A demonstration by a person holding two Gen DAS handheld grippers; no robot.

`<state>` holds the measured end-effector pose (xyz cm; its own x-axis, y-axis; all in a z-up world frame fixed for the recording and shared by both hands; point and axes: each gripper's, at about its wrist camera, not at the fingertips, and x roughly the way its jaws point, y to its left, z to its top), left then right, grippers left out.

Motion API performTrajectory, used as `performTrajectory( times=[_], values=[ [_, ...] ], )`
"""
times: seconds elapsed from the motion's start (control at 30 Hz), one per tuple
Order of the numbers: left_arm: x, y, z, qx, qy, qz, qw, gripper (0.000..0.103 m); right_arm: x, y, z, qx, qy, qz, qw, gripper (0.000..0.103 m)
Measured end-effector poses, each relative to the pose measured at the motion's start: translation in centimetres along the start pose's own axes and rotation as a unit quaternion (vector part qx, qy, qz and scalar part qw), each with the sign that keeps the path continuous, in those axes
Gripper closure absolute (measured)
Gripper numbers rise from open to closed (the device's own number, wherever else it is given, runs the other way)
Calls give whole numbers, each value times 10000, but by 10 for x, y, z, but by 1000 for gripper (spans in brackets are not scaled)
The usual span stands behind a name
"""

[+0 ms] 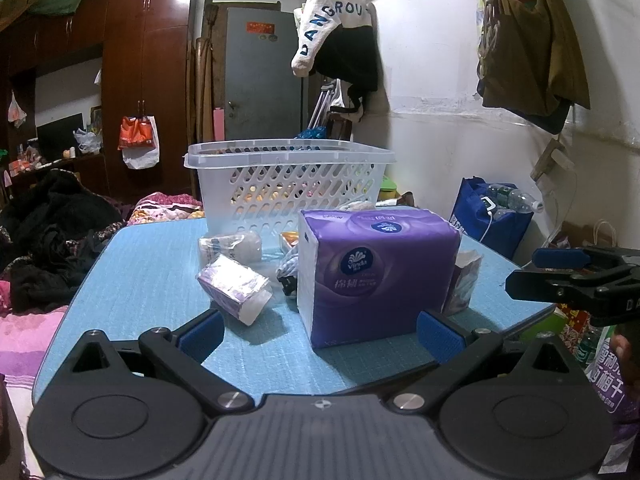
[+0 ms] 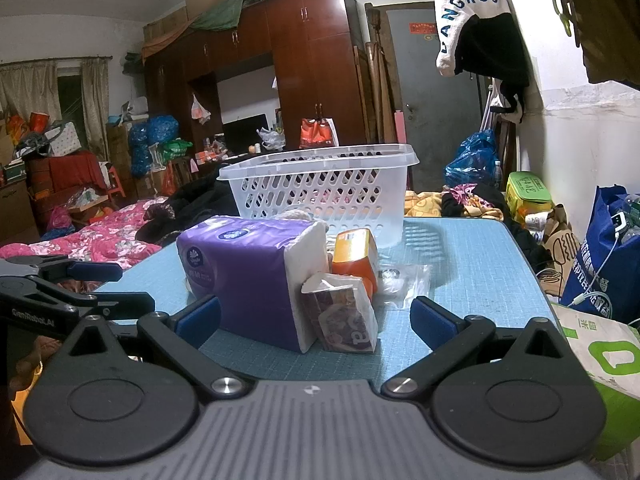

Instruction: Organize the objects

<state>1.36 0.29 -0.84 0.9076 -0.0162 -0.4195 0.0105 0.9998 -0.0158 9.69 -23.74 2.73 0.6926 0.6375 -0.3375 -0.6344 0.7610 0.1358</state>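
A: Step? Nothing is picked yet. Left claw (image 1: 320, 330) is spread wide and empty; right claw (image 2: 316, 322) is the same.

B: Targets?

A: Tissue pack (image 1: 376, 276) stands just ahead of the left claw, between its fingers' line. Small pack (image 2: 342, 312) sits dead ahead of the right claw, touching the big one. Basket (image 2: 320, 192) is beyond both, at the table's far side.

B: Next?

A: Likely the right claw closes on the small pack, lifts it over the rim. Open table (image 2: 472, 264) lies right of it; the edge is near.
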Motion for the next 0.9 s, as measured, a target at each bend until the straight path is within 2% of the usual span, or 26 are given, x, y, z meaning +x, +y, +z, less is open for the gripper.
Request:
performTrajectory(
  times=[0.9],
  values=[
    [1, -2, 0, -12, 64, 4, 10000, 0, 2, -2, -2, 12, 22, -50, 10000, 0]
  ],
)
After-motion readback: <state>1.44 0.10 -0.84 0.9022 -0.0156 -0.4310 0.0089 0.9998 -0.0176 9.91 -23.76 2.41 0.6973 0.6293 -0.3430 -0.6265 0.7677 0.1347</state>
